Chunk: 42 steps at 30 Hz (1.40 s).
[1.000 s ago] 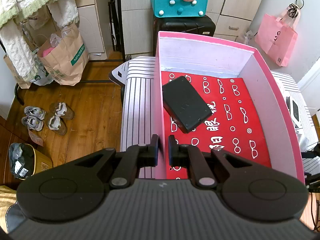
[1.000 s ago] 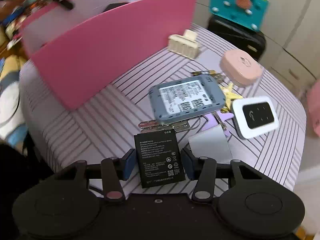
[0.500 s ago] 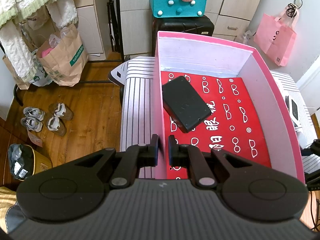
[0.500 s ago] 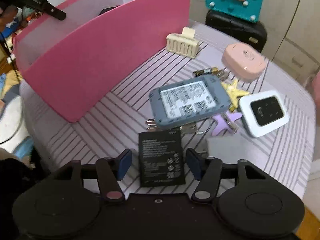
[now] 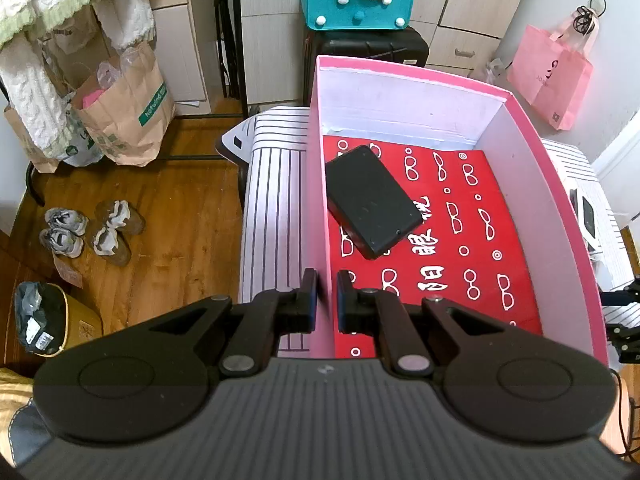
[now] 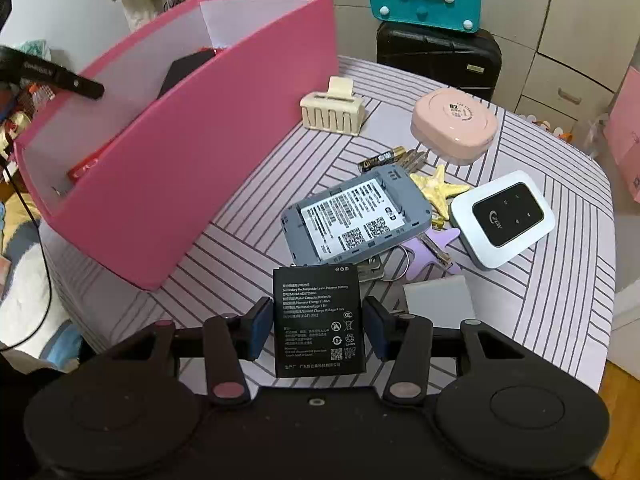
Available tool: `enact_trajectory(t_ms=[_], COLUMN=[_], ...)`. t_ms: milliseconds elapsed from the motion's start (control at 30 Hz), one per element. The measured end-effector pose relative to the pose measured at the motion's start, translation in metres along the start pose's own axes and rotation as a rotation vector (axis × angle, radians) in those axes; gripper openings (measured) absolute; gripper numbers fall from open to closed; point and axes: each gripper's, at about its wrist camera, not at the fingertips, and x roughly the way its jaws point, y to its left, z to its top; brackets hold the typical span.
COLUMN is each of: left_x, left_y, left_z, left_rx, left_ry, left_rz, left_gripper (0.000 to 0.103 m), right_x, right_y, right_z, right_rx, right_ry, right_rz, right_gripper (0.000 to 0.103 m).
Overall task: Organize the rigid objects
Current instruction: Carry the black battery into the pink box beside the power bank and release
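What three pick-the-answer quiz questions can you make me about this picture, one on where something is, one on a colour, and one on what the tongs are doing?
1. Where is the flat black device?
A. Inside the pink box
B. On the floor
C. On the teal bag

2. What colour is the starfish on the striped table?
A. Green
B. Yellow
C. Red

3. What are the right tongs doing?
A. Pinching the box wall
B. Hanging open with nothing between them
C. Holding the black battery

Answers: 1 A, it lies on the box's red floor. 2 B, it is pale yellow beside the grey router. 3 C, the battery sits between both fingers, above the table.
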Motion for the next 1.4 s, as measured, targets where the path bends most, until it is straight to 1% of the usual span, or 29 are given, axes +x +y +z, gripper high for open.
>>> enact_trajectory(t_ms=[167,267,333,433,533,600,667,800,900,1000,1167,1267,1333,1400], left_x=[0.000,-0.001,-0.003,-0.008,-0.011,-0.013,-0.014,-0.013,-0.013,-0.011,-0.011,-0.011,-0.011,-0.011], left_y=[-0.001,-0.002,-0.004,-0.007,-0.004,-0.002,-0.001,-0.003,-0.004,-0.003,0.000,0.002,0.002,0.003], left_z=[-0.003,-0.002,-0.001,-0.001,-0.001,-0.001,0.000,0.000,-0.002,-0.003,-0.002,-0.002,-0.002,-0.001], left_rx=[0.011,0.019,0.036,0.056,0.031,0.023,0.019,0.024,0.027,0.026,0.016,0.014,0.016,0.016], left_ry=[-0.007,0.007,0.010,-0.008,-0.023,-0.027,-0.030,-0.032,-0.039,-0.038,-0.030,-0.029,-0.030,-0.030], left_rz=[0.004,0.008,0.014,0.021,0.008,0.002,0.000,0.004,0.008,0.008,-0.004,-0.009,-0.010,-0.012], left_gripper=[0.009,0.009,0.009,0.008,0.007,0.006,0.006,0.006,0.006,0.006,0.006,0.006,0.006,0.006], right_x=[-0.017,-0.030,-0.040,-0.056,-0.070,-0.075,-0.074,-0.053,-0.024,0.010,0.063,0.085,0.095,0.104], right_y=[-0.001,0.003,0.009,0.020,0.035,0.049,0.063,0.090,0.104,0.109,0.105,0.101,0.099,0.099], right_z=[0.011,0.022,0.033,0.051,0.073,0.088,0.102,0.131,0.155,0.179,0.210,0.220,0.220,0.220], right_rx=[0.019,0.010,-0.011,-0.052,-0.099,-0.155,-0.208,-0.306,-0.324,-0.310,-0.256,-0.215,-0.196,-0.184], right_ry=[-0.036,-0.064,-0.095,-0.153,-0.218,-0.249,-0.257,-0.227,-0.180,-0.134,-0.057,0.001,0.034,0.055], right_rz=[0.014,0.023,0.023,0.045,0.068,0.078,0.094,0.130,0.148,0.138,0.082,0.068,0.058,0.030], right_gripper=[0.054,0.054,0.054,0.054,0.054,0.054,0.054,0.054,0.054,0.054,0.054,0.054,0.054,0.055])
